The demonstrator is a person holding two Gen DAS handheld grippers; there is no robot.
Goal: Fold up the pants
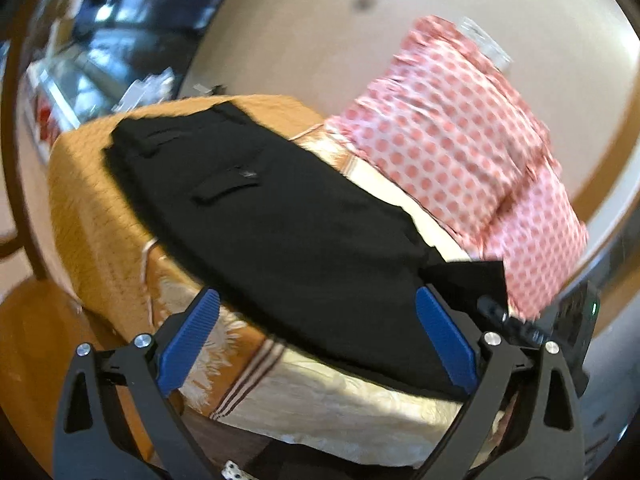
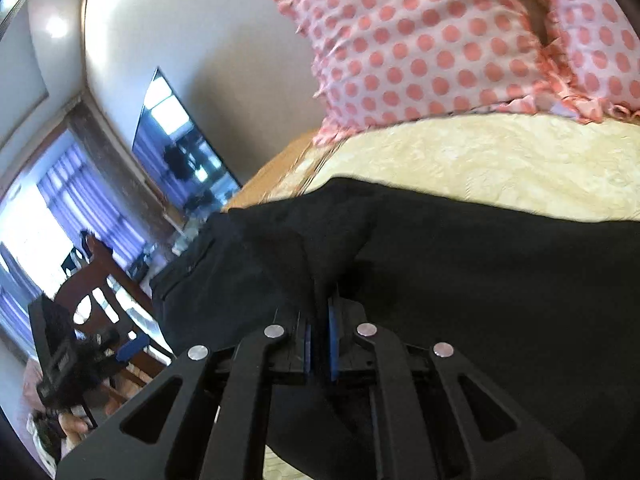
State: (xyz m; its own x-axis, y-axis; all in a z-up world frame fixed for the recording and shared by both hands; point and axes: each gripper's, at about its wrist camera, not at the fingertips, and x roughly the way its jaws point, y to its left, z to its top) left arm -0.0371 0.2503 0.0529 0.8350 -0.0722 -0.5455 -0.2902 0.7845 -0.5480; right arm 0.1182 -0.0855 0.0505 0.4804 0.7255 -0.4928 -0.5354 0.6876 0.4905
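In the right wrist view, the right gripper [image 2: 319, 340] is pinching a raised fold of the black pants [image 2: 460, 280], its blue pads [image 2: 333, 344] sitting pressed together on the cloth, which is tenting up between them. This grip is showing only in this view. Just past the fingertips the pants are spreading out flat to both sides, and beyond them the cream bedspread [image 2: 480, 160] is running across the view. Farther off, a pink polka-dot pillow [image 2: 440, 40] is lying at the far edge of the bed. Off to the left and well away, a wall-mounted screen [image 2: 180, 152] and a wooden chair [image 2: 100, 280] are showing, with a bright window behind.

In the left wrist view, the left gripper [image 1: 318, 340] is hovering with its fingers [image 1: 192, 340] standing wide apart, nothing between them. It is tilting down toward the near edge of the pants [image 1: 280, 220], which are lying straight ahead across the bedspread [image 1: 340, 400], pocket flaps facing up. This view is showing the whole length of the garment, with the waist end lying farthest from the gripper over the orange part of the cover. Ahead and to the right, the pillow [image 1: 460, 140] is resting beside the pants. The picture is slightly blurred.
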